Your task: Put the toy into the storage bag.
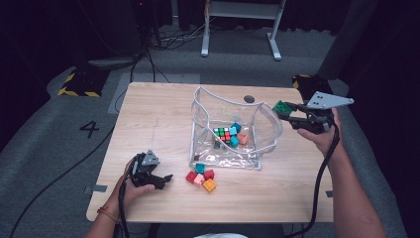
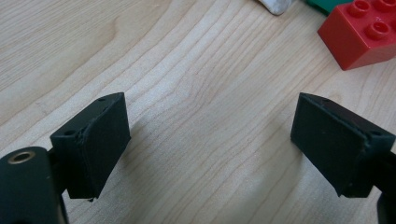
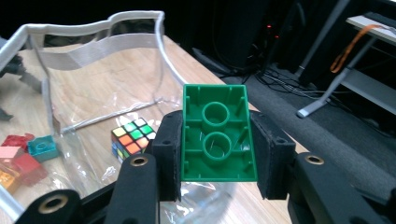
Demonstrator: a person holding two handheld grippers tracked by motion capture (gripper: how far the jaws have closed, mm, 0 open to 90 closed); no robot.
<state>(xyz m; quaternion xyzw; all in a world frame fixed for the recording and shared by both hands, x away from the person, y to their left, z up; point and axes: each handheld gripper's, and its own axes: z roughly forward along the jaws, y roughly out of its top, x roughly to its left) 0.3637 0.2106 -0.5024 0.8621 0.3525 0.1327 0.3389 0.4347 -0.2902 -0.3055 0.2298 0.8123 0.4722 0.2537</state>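
Nearest the person, the left gripper (image 1: 159, 179) rests low over the worktop (image 1: 148, 119) with its jaws spread wide and nothing between them; in the left gripper view only bare wood lies between the pads, with a red brick (image 2: 362, 30) off toward the upper right. Just beyond it a small loose cluster of bricks (image 1: 201, 177) sits on the wood in front of the clear bag (image 1: 233, 129). If the idle left gripper swings toward the bag, it could scatter that cluster or knock a brick toward the near edge.

Farther off, the bag stands open but slumped, its white-edged rim wavy, with a puzzle cube (image 1: 222, 135) and several bricks already inside. The soft walls are the main risk: a brush from the gripper could fold the rim inward and close the mouth.

Farthest, at the bag's right side, the right gripper (image 1: 289, 113) is raised level with the rim, its jaws narrowed and clamped on a green brick (image 3: 218, 133), pads pressing its two long sides, hollow underside facing the camera. The brick sits outside the rim, not over the opening. Released here, it would likely hit the rim or drop outside onto the worktop. The grip on smooth plastic sides looks firm, but a bump against the rim could twist the brick loose.
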